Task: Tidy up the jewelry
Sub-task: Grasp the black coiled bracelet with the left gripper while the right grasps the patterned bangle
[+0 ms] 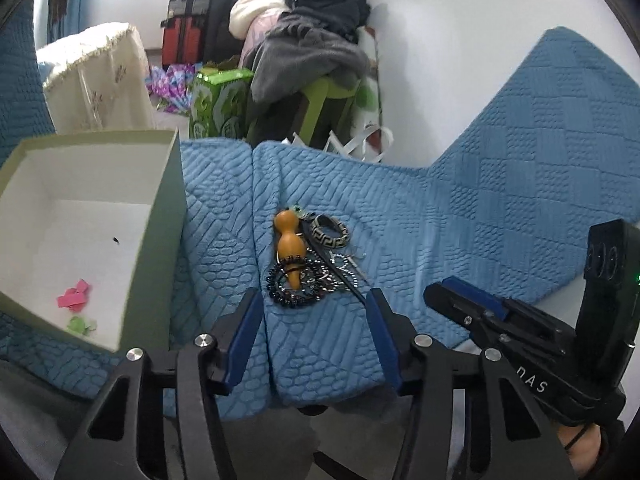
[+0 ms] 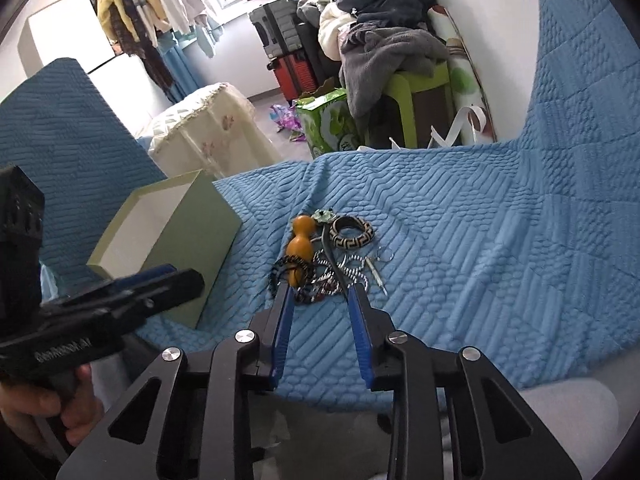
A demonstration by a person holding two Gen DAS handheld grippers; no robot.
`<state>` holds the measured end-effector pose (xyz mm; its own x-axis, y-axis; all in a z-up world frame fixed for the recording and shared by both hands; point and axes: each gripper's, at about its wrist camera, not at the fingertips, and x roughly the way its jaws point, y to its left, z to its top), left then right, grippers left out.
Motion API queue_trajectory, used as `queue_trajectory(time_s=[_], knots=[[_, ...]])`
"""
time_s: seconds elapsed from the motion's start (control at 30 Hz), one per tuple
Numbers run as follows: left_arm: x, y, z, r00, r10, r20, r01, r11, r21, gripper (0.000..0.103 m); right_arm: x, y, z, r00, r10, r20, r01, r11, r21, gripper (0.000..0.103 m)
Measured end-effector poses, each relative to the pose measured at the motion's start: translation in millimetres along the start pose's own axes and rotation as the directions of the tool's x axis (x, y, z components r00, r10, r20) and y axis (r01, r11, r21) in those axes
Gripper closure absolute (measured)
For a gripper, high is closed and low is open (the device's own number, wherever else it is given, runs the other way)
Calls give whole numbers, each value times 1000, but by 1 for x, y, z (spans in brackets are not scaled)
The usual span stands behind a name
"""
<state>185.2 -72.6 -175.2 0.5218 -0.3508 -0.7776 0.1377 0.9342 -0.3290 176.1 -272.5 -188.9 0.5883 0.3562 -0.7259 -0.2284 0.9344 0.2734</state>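
Jewelry pile [image 1: 310,264] on the blue quilted cover [image 1: 460,216].
It lay beside an open green box [image 1: 160,216]; the left gripper [image 1: 311,304] and right gripper [image 2: 318,292] hovered just short of it, jaws parted, grasping nothing.

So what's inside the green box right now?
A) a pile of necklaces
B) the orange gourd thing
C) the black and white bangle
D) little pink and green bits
D: the left wrist view shows only small pink and green bits on the white floor of the green box, while the orange gourd, the bangle and the tangled chains all lie outside it on the blue quilted cover.
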Motion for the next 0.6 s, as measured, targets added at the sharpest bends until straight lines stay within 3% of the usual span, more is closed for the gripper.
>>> queue_trajectory(time_s=[0.17, 0.37, 0.47, 0.6], knots=[[33, 10, 4, 999, 23, -45, -25, 999, -30, 67, 40, -9, 14, 999, -30, -17, 29, 998, -52, 81], [64, 14, 6, 996, 65, -66, -66, 998, -7, 68, 75, -32, 30, 998, -24, -50, 21, 999, -48, 83], [79, 19, 6, 993, 76, -91, -78, 997, -16, 80, 86, -37, 35, 998, -15, -62, 12, 999, -44, 85], [95, 26, 7, 990, 89, -109, -93, 995, -31, 80, 100, -36, 38, 997, -10, -71, 4, 997, -80, 86]])
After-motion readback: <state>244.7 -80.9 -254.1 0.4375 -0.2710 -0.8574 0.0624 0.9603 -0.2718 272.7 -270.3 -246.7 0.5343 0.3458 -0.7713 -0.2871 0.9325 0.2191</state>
